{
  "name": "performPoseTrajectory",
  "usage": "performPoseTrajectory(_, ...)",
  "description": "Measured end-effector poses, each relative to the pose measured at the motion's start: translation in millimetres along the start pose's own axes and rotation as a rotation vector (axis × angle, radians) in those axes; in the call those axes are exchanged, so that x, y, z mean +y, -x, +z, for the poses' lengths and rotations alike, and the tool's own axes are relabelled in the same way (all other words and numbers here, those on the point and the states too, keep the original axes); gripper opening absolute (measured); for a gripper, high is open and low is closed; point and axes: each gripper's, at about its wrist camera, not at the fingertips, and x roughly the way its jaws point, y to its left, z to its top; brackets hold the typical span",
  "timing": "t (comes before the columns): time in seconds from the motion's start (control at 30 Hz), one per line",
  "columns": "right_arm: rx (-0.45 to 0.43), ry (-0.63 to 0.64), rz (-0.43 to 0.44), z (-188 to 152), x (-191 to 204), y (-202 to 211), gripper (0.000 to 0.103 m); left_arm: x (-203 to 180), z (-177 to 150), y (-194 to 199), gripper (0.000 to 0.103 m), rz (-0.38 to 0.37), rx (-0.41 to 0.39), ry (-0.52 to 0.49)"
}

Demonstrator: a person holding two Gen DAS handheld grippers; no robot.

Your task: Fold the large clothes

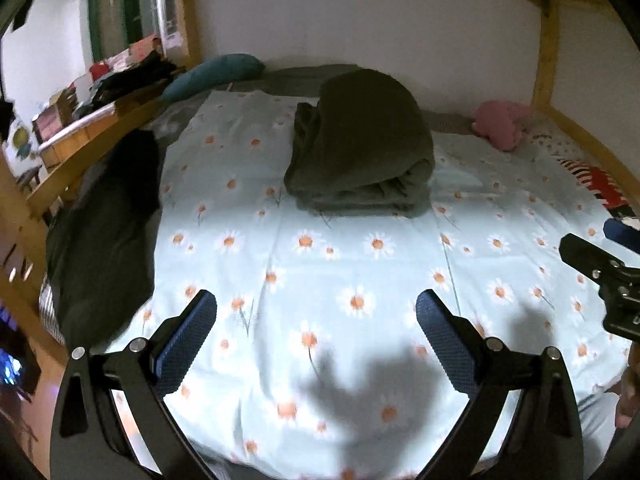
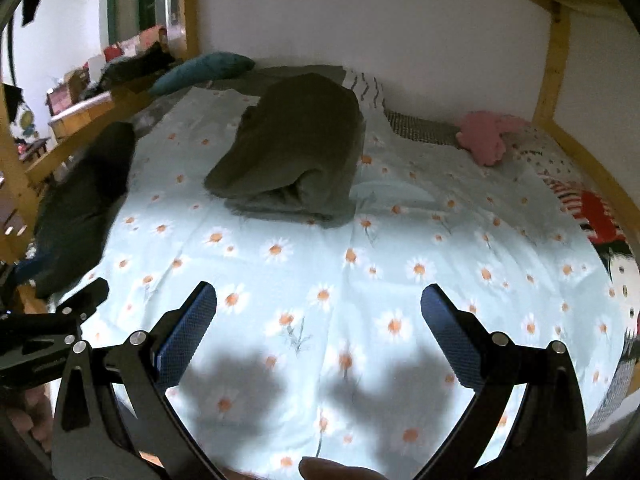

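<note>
A dark olive garment (image 1: 362,148) lies folded in a thick bundle on the daisy-print sheet (image 1: 320,264), toward the back of the bed; the right wrist view shows the folded garment (image 2: 296,152) left of centre. My left gripper (image 1: 316,312) hangs open over bare sheet, well short of the bundle, holding nothing. My right gripper (image 2: 318,306) is open too, over the sheet in front of the bundle. Each gripper shows at the edge of the other's view: the right gripper (image 1: 600,268) and the left gripper (image 2: 76,300).
A second dark garment (image 1: 108,232) lies heaped at the bed's left edge. A teal pillow (image 1: 216,74) and a pink plush toy (image 1: 504,124) sit at the back. Wooden bunk rails (image 1: 546,52) frame the bed. A striped red cloth (image 2: 592,216) lies at right.
</note>
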Motion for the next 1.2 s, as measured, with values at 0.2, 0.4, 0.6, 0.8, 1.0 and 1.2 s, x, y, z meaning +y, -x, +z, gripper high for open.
performPoseTrajectory(0.2, 0.007, -0.03, -0.026, -55.7, 2.5, 44.2, 0.1, -7.7, -42.4, 44.5, 0.099, -0.018, 0.006, -0.026)
performPoseTrajectory(0.4, 0.036, -0.03, -0.048, -99.4, 8.9, 68.7, 0.1, -17.7, -67.8, 67.1, 0.099, -0.042, 0.005, -0.085)
performPoseTrajectory(0.6, 0.007, -0.035, -0.075, -121.5, 8.7, 101.9, 0.1, -19.7, -91.6, 80.6, 0.099, -0.042, 0.014, -0.129)
performPoseTrajectory(0.8, 0.008, -0.02, -0.088, -140.9, 21.4, 119.7, 0.1, -6.3, -110.4, 87.3, 0.099, -0.072, 0.036, -0.127)
performPoseTrajectory(1.0, 0.025, -0.01, -0.081, -151.3, 37.6, 119.6, 0.1, 8.2, -122.9, 85.5, 0.099, -0.082, 0.048, -0.124)
performPoseTrajectory(1.2, 0.033, -0.007, -0.075, -159.0, 49.9, 121.5, 0.1, 18.5, -131.9, 83.7, 0.099, -0.087, 0.067, -0.123)
